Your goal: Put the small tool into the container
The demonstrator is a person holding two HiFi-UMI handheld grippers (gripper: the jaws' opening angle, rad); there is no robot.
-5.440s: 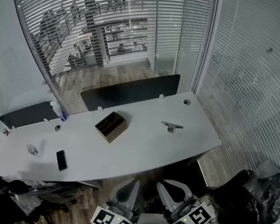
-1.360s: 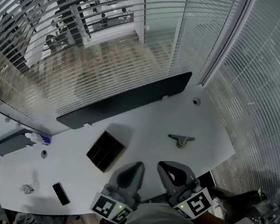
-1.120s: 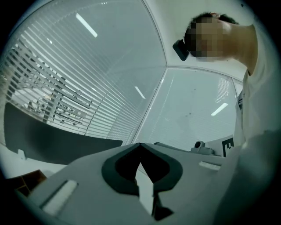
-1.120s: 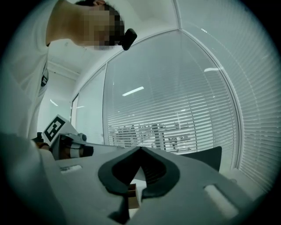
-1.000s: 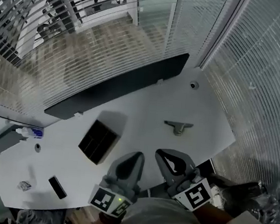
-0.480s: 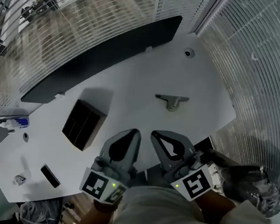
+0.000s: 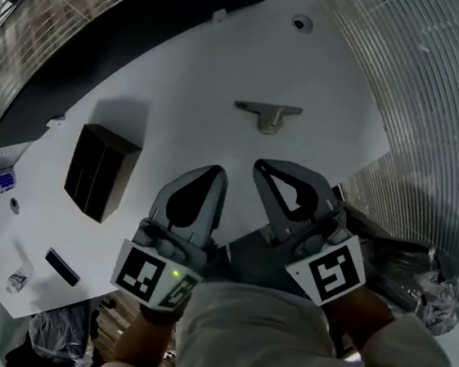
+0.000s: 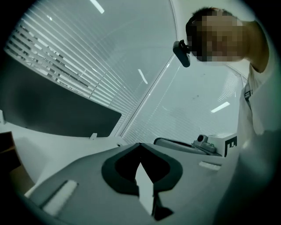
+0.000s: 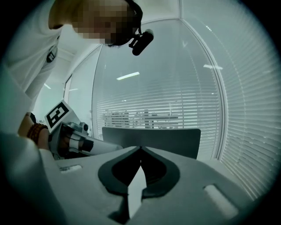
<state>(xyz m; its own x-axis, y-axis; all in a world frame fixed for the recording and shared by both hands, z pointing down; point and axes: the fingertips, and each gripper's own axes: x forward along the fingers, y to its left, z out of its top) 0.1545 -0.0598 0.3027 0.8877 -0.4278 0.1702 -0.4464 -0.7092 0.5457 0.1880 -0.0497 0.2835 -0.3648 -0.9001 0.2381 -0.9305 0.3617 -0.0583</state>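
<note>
Left gripper (image 7: 207, 178) and right gripper (image 7: 267, 173) hover side by side at near edge of desk (image 7: 200, 76), both jaw pairs closed tip to tip on nothing; small tool (image 7: 267, 115) lies beyond them on desk, container (image 7: 99, 170) stands well apart at left.

The grey left gripper (image 7: 216, 171) and right gripper (image 7: 259, 166) have black-padded jaws and cubes (image 7: 151, 275) of black-and-white square markers; the person wears white sleeves (image 7: 406, 365).
</note>
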